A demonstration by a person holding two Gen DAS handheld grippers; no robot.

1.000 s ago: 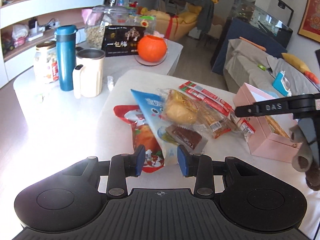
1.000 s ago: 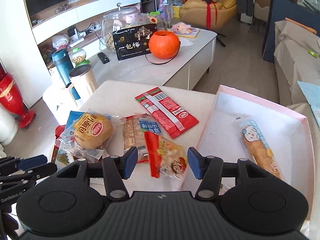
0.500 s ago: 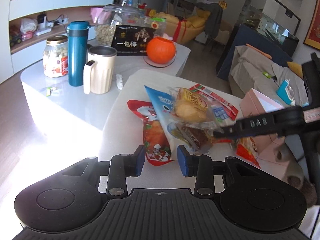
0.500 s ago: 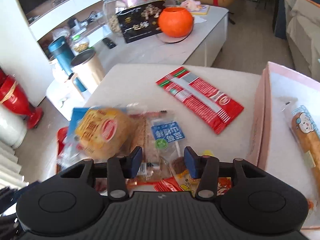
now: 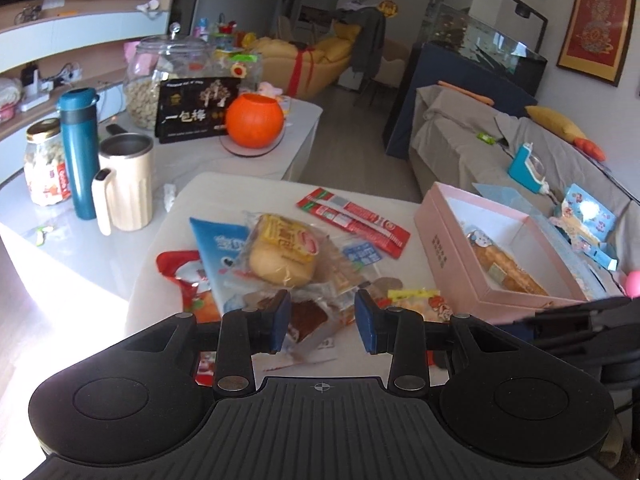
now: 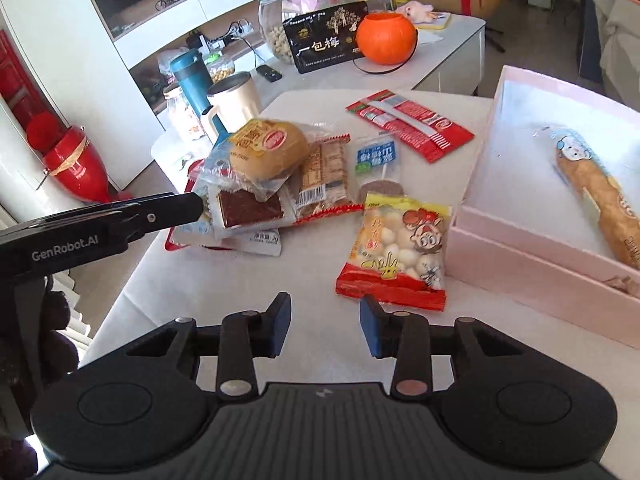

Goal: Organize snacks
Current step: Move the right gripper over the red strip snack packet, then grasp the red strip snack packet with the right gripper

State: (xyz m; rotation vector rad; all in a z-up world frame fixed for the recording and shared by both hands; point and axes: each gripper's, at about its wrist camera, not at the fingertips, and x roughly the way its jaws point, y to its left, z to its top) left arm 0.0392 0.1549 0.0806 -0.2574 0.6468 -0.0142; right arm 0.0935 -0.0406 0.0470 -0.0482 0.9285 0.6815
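A pile of snack packets lies on the white table [image 6: 224,280]: a bun packet [image 5: 284,252], a blue bag [image 5: 216,248] and a brown cake packet [image 5: 308,318]. My left gripper [image 5: 322,322] hovers over the brown packet with a narrow gap between its pads, pressing on nothing; from the right wrist its tip [image 6: 196,206] sits at the pile's edge. My right gripper [image 6: 324,324] is closing over bare table. A bag of white balls [image 6: 396,248] lies flat just ahead of it. The pink box [image 6: 520,264] holds a bread stick [image 6: 596,188].
A long red packet [image 6: 412,124] lies behind the pile. On the lower table stand a cream mug [image 5: 128,184], a blue flask [image 5: 78,152], a glass jar [image 5: 160,80] and an orange pumpkin pot [image 5: 256,126]. A covered sofa [image 5: 500,148] is right of the box.
The bag of white balls, earlier between my right fingers, now lies flat ahead of them; that gripper drew back and narrowed. My left gripper moved forward over the pile.
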